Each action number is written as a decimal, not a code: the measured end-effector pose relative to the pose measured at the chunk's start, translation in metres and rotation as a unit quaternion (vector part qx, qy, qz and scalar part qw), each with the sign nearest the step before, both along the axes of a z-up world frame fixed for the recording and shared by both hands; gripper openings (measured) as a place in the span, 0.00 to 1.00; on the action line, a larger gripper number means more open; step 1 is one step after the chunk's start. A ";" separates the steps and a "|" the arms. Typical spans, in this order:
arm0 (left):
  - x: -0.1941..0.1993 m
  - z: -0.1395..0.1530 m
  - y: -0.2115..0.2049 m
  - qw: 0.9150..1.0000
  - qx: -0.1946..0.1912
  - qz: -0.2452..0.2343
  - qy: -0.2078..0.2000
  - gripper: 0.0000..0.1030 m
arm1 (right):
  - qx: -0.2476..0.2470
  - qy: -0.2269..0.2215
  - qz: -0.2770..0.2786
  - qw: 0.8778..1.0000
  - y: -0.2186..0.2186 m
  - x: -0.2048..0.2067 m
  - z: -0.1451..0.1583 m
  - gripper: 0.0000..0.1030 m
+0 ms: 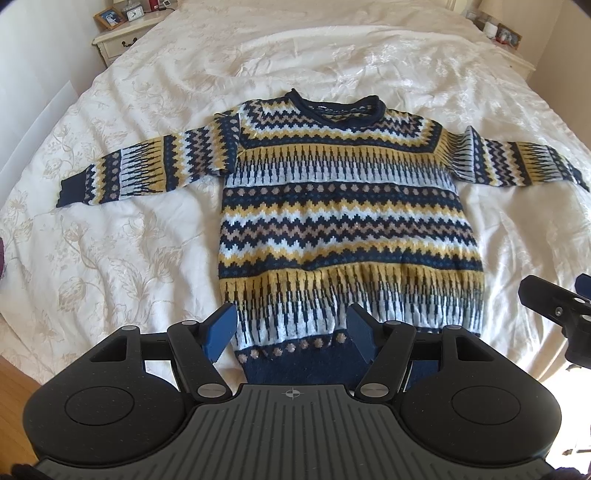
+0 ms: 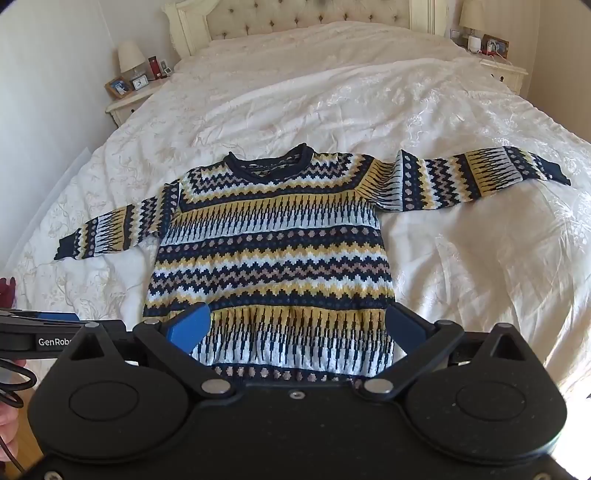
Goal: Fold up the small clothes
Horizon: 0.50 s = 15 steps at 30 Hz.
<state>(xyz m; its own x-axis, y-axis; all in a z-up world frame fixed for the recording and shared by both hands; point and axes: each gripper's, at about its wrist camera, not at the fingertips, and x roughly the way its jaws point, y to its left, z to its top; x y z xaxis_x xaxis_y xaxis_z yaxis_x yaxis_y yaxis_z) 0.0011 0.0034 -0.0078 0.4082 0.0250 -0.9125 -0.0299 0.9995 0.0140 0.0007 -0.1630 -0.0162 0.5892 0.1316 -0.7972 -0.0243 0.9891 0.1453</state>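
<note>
A knitted sweater in navy, yellow, white and tan zigzag bands lies flat on the bed, face up, collar far, hem near, both sleeves spread sideways. My left gripper hangs open above the hem's left part, nothing between its blue fingers. My right gripper is also open, above the lower hem, its blue fingers straddling nearly the whole width of the body. The right gripper also appears at the right edge of the left wrist view, and the left gripper at the left edge of the right wrist view.
The white floral bedspread covers the whole bed. Nightstands with lamps, frames and a clock stand at the far left and far right. A tufted headboard is at the back. Wooden floor lies near left.
</note>
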 end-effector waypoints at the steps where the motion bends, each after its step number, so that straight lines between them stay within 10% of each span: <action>1: 0.000 0.000 0.000 1.000 0.000 0.000 0.001 0.62 | 0.000 0.000 0.000 1.000 0.000 0.000 0.000 0.98; 15: 0.000 0.000 0.002 1.000 0.001 0.002 0.003 0.62 | 0.004 0.003 0.002 1.000 0.001 0.000 -0.002 0.98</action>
